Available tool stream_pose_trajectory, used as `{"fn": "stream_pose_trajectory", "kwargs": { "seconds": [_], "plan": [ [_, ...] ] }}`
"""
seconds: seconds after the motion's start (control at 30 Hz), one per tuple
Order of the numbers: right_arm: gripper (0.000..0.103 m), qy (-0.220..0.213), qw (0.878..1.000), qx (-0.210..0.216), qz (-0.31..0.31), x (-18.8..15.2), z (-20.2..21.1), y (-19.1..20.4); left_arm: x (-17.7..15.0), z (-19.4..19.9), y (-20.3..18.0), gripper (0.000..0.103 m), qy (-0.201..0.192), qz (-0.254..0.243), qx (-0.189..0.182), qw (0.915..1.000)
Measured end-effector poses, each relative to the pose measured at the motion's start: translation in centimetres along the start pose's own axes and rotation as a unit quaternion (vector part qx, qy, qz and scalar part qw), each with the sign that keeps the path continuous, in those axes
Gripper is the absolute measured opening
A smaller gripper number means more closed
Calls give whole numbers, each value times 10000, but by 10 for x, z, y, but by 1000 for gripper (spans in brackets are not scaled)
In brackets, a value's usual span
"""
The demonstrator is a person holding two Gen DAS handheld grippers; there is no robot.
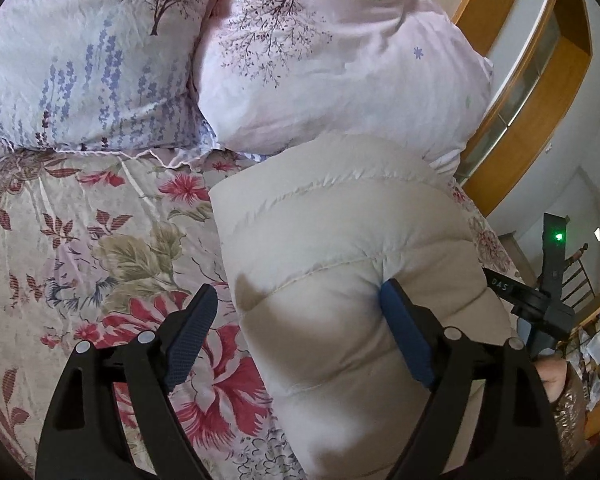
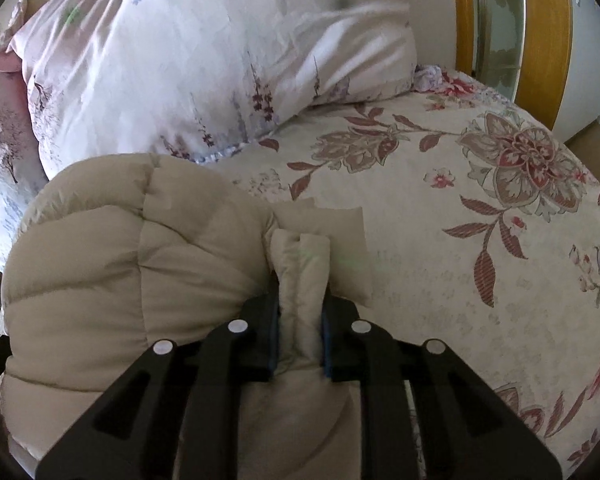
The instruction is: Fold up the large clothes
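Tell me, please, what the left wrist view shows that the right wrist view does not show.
Only the left wrist view: the open left gripper, one pad touching the beige quilted puffer jacket, and the other handheld gripper with a green light.
Only the right wrist view: the right gripper shut on a folded beige edge of the jacket.
Both: the jacket, the floral bedsheet and the pale pink pillows.
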State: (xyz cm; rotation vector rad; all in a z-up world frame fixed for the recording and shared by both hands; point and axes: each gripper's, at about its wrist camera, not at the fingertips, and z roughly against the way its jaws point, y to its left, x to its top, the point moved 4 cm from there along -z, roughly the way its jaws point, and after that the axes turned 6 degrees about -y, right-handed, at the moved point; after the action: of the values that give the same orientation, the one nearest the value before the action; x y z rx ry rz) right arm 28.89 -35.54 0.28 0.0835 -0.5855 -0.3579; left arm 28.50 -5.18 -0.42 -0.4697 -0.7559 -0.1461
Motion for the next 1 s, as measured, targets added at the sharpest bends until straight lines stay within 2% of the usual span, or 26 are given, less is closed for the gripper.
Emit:
{"fn": "stream_pose_trajectory", "kwargs": {
  "seconds": [0.23, 0.5, 0.57, 0.6, 0.67, 0.83, 0.93, 1.0],
  "plan": [
    [18, 106, 9998, 111, -103, -2, -8, -3, -4, -8, 3, 87, 93, 120, -141, 9998],
    [20, 167, 9993, 221, -248, -2, -11, -6, -11, -23, 19, 87, 396, 746, -695, 9940],
    [28, 214, 9993, 204, -248, -1, -9, -7, -12, -23, 19, 87, 393, 735, -680, 9942],
    [39, 205, 9994, 95, -255, 1, -4, -10, -12, -22, 19, 87, 378, 703, -651, 9947],
    [44, 26, 9995, 20, -322, 5, 14, -18, -12, -21, 18, 87, 354, 668, -634, 9951],
    [46, -593, 9951, 607, -512, 10, 74, -24, -12, -22, 20, 87, 384, 787, -747, 9934],
    [49, -435, 9906, 1291, -77, -3, 92, 3, -15, -19, 22, 87, 375, 802, -755, 9932],
    [51, -138, 9903, 1370, 177, -17, 84, 18, -16, -19, 22, 87, 371, 817, -758, 9931]
  ]
}}
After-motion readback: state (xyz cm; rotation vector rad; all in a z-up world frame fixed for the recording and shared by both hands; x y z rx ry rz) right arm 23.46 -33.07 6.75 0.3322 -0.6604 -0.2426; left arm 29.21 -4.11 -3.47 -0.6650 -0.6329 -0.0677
